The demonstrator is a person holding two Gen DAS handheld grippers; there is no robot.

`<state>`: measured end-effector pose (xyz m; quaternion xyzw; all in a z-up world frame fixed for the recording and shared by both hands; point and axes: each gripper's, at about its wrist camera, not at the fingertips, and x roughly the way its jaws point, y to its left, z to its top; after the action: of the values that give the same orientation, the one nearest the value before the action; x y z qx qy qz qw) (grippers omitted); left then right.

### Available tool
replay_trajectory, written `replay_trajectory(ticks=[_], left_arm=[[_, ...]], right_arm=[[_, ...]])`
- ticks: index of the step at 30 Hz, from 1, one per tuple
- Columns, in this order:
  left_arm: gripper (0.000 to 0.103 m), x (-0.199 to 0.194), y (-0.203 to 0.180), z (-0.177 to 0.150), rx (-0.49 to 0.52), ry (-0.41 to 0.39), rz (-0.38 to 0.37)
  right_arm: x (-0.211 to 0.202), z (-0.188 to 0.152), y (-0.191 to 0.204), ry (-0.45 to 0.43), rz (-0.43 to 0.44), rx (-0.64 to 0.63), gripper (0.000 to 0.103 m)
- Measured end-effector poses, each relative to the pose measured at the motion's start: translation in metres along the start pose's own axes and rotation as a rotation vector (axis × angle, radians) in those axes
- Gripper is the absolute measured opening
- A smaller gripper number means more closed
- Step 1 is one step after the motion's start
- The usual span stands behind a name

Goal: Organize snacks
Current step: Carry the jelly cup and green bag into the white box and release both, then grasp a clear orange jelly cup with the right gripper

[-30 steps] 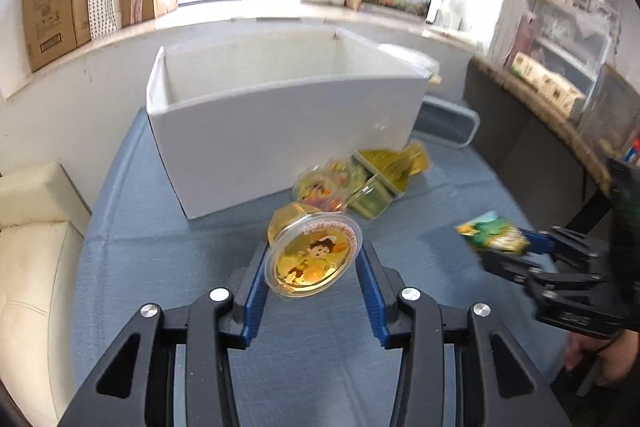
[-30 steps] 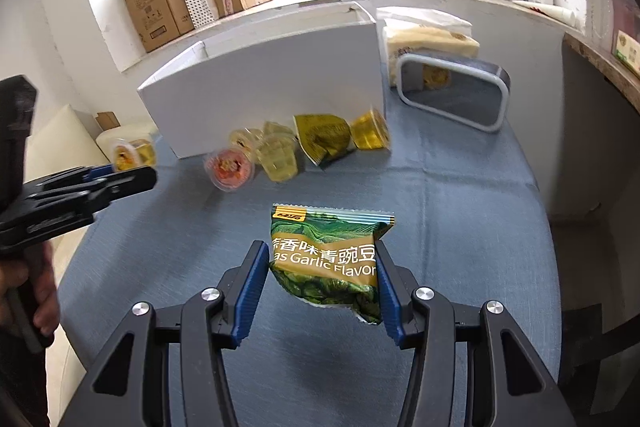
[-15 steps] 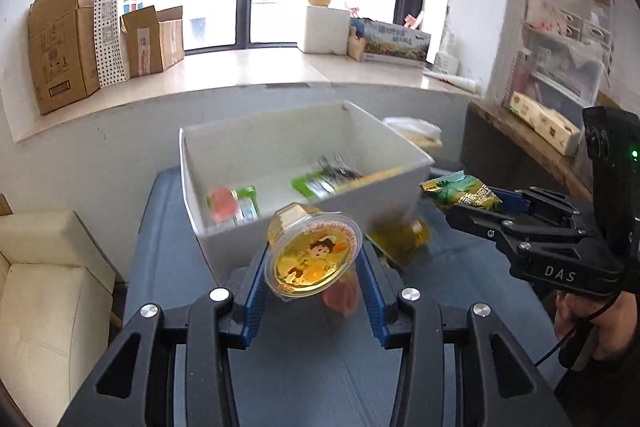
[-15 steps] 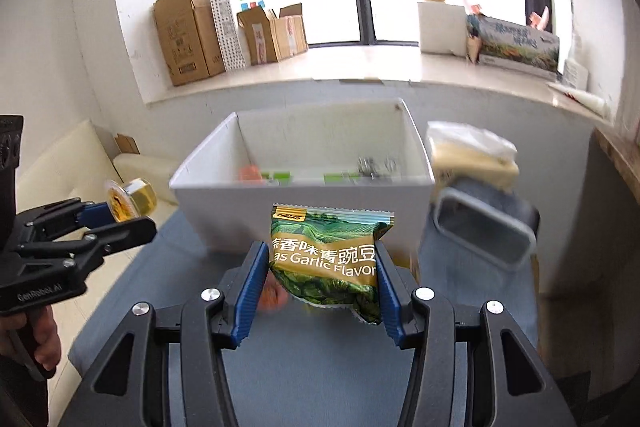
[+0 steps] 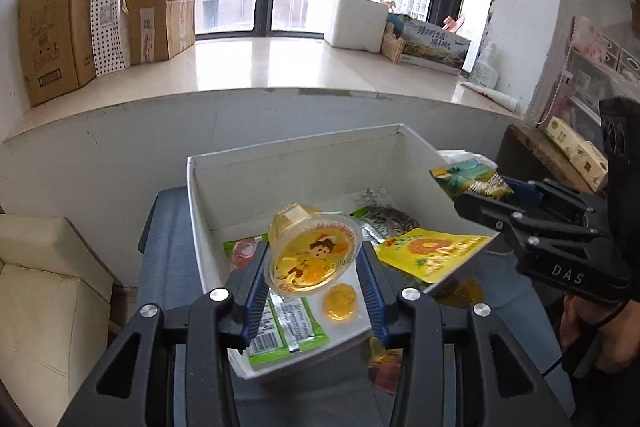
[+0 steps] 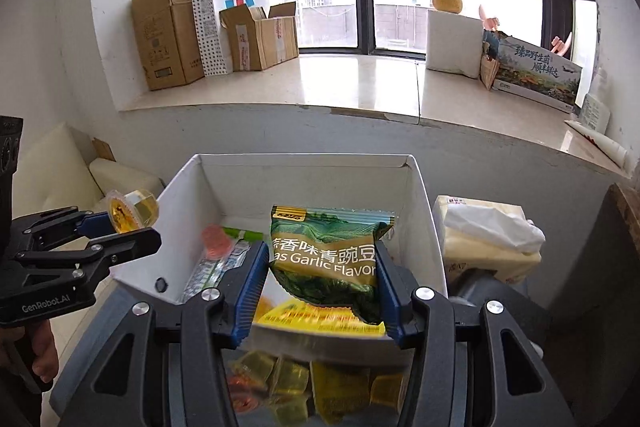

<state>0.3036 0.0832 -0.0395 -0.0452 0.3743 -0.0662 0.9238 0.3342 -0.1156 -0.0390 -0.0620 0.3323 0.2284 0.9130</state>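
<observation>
Both loads hang above the white open cardboard box (image 6: 424,227): my left gripper (image 5: 314,269) clamps the round yellow jelly cup (image 5: 314,255) over its near-left part, my right gripper (image 6: 322,285) clamps the green foil pea packet (image 6: 326,259) over its middle.

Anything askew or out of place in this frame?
Nothing is spilled or damaged. The left gripper holds a jelly cup tilted on its side over the white box, and the right gripper holds a pea packet above it. Several jelly cups remain on the table outside the box.

Blue-grey table (image 5: 168,267) carries white box (image 5: 200,227), loose jelly cups (image 6: 288,387).
</observation>
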Motion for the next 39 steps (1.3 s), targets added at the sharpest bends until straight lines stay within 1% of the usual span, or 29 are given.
replay_trajectory(ticks=[2,3,4,5,6,7,8,11,14,16,18,22,24,26,30,33,35,37,39], left_arm=[[0.048,0.013,0.005,0.000,0.001,0.033,0.008],[0.052,0.016,0.007,-0.001,0.001,0.035,0.020],[0.070,0.020,0.009,-0.002,0.002,0.040,0.034],[0.082,0.023,0.011,-0.002,0.004,0.047,0.042],[0.100,0.024,0.013,-0.003,0.003,0.036,0.057],[0.103,0.024,0.015,-0.004,0.002,0.020,0.068],[0.103,0.025,0.017,-0.004,0.003,0.012,0.075],[0.103,0.030,0.021,-0.006,-0.004,0.042,0.072],[0.103,0.026,0.022,-0.009,-0.012,0.036,0.070],[0.103,0.020,0.019,-0.012,-0.012,0.021,0.069],[0.103,0.013,0.015,-0.015,-0.011,0.011,0.066],[0.103,-0.009,-0.002,-0.030,0.003,-0.004,0.035],[0.103,-0.025,-0.010,-0.044,0.008,-0.022,0.019],[0.103,-0.039,-0.021,-0.060,0.027,-0.024,0.009],[0.103,-0.059,-0.039,-0.095,0.050,-0.019,0.013],[0.103,-0.066,-0.045,-0.121,0.029,0.000,-0.019],[0.103,-0.065,-0.050,-0.135,0.017,0.020,-0.027],[0.103,-0.062,-0.053,-0.146,-0.001,0.049,-0.032],[0.103,-0.062,-0.055,-0.154,-0.022,0.064,-0.039]], right_arm=[[0.012,0.001,-0.001,0.016,-0.002,-0.006,0.058],[0.018,0.001,-0.003,0.029,0.010,0.004,0.058],[0.023,0.001,-0.005,0.039,0.026,0.016,0.067],[0.025,0.000,-0.006,0.038,0.030,0.024,0.087],[0.026,-0.001,-0.007,0.028,0.021,0.026,0.096],[0.026,-0.002,-0.007,0.016,0.012,0.022,0.103],[0.026,-0.003,-0.006,0.007,0.003,0.015,0.103],[0.025,-0.005,-0.005,0.012,0.006,0.006,0.103],[0.015,-0.012,-0.004,-0.010,0.010,-0.011,0.103],[0.008,-0.016,-0.006,-0.029,0.006,-0.009,0.103],[-0.001,-0.022,-0.008,-0.029,0.009,0.001,0.103],[-0.020,-0.040,-0.009,-0.031,0.019,-0.002,0.103],[-0.031,-0.052,-0.010,-0.032,0.026,-0.002,0.103],[-0.042,-0.065,-0.011,-0.025,0.046,0.005,0.103],[-0.059,-0.096,-0.024,-0.011,0.057,0.043,0.103],[-0.056,-0.119,-0.040,0.034,0.058,0.091,0.103],[-0.051,-0.133,-0.046,0.057,0.061,0.122,0.103],[-0.045,-0.142,-0.047,0.069,0.067,0.122,0.103],[-0.039,-0.149,-0.044,0.075,0.058,0.093,0.103]])
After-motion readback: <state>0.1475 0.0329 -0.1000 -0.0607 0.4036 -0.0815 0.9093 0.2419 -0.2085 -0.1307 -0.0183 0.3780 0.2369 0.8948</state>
